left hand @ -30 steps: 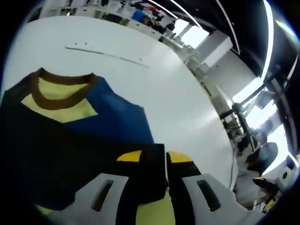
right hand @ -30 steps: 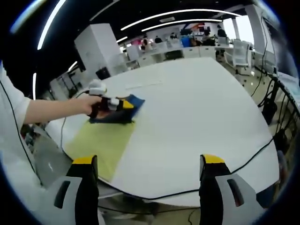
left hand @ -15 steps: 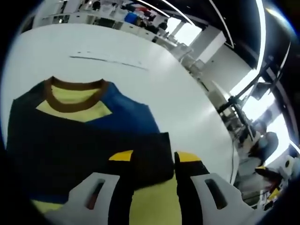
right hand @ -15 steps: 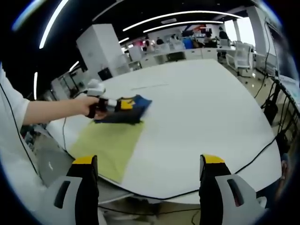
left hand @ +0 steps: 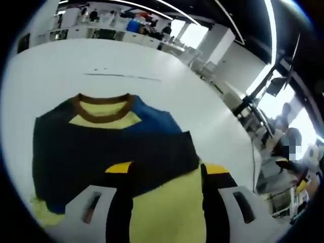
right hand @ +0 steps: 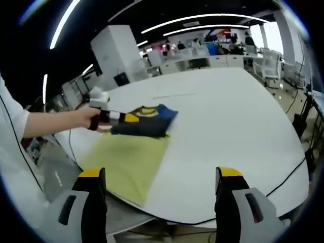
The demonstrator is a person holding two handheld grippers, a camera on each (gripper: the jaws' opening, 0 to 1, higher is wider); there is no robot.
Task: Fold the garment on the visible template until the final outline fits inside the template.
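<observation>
The folded garment (right hand: 144, 120) overhangs the yellow template (right hand: 129, 163) (both grippers parted, grasping nothing), so centring it remains.

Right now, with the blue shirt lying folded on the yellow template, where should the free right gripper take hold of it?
Probably the bare blue edge of the shirt on the side away from the left gripper. The folded cloth lies flat on the yellow template, so the right gripper, open, should come in low over the white table and pinch that edge.
</observation>
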